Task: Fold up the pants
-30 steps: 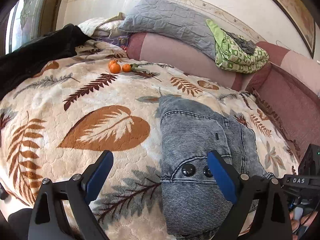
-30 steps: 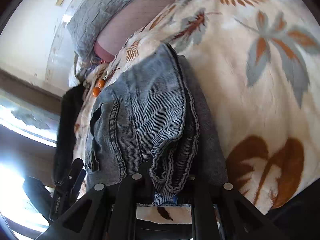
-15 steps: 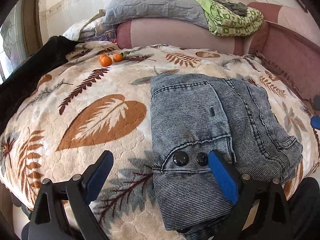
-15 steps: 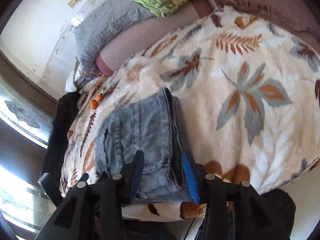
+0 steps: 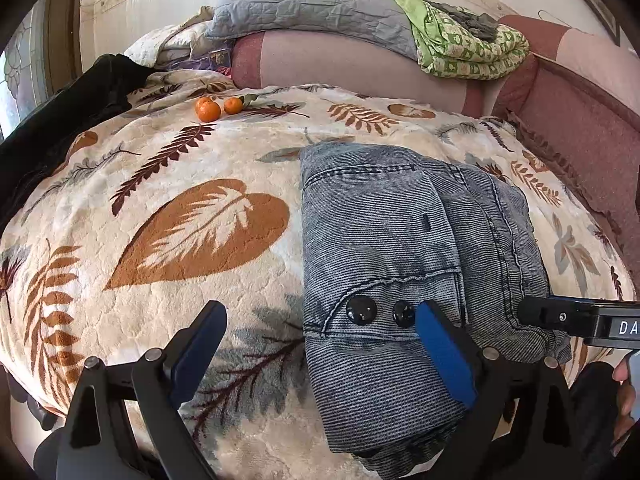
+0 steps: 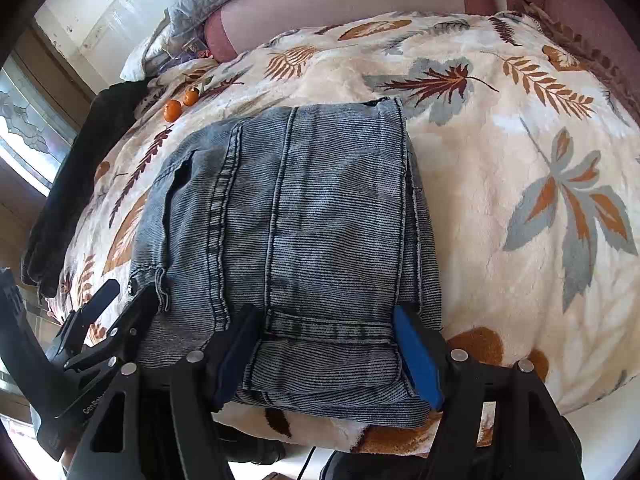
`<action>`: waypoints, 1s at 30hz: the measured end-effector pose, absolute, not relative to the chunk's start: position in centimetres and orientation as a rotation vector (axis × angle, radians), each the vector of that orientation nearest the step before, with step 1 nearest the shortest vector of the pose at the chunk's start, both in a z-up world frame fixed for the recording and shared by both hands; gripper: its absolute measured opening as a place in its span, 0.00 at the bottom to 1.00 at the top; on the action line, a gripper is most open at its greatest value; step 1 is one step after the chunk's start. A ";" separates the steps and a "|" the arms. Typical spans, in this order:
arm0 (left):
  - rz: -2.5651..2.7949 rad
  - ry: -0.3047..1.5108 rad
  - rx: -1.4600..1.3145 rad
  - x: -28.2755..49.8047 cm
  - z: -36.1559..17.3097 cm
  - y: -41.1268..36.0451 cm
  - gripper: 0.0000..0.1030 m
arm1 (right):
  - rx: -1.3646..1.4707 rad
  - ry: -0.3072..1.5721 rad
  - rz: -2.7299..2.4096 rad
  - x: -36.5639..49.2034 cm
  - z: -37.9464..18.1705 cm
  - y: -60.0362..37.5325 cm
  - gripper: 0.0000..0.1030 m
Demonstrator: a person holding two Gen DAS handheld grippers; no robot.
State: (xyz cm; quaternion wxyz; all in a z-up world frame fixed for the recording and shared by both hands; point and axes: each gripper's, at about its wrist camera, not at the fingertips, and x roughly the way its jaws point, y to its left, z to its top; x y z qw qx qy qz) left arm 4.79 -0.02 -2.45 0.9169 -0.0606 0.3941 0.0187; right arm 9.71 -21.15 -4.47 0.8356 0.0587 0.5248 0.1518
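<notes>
Folded pants [image 5: 384, 240] on the bed, seen from both of my wrist cameras. The grey-blue denim lies as a compact rectangle on the leaf-print blanket [image 5: 192, 224], toward the near edge of the bed, its near hem close to where the blanket [image 6: 520, 200] drops away. My left hand-held gripper [image 5: 320, 344] hangs above the blanket with its jaws spread wide; its right blue pad sits over the pants' near left corner beside two black buttons [image 5: 362, 309], its left pad over bare blanket, nothing pinched. My right hand-held gripper [image 6: 328, 360] is opening its jaws; the near fold of the pants [image 6: 296, 216] lies between the two pads, which stand at its sides without squeezing the cloth. Open blanket extends left of the pants and on the far side, up to two oranges [image 5: 208, 109] near the pillows [image 5: 312, 4]. A dark garment [image 5: 60, 120] borders the blanket's left edge; a pink padded rail [image 5: 580, 140] bounds the right.
</notes>
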 end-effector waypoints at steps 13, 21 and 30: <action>-0.303 0.845 -0.799 4.5 -3.1 6.6 0.93 | -0.031 1.039 0.375 12.3 4.6 -16.4 0.71; -0.357 0.923 -0.829 6.2 -4.5 4.3 0.89 | -0.392 1.220 0.502 22.2 3.2 0.0 0.74; -0.291 0.957 -0.703 7.0 -4.6 3.2 0.50 | -0.594 1.353 0.399 26.0 -4.5 3.2 0.32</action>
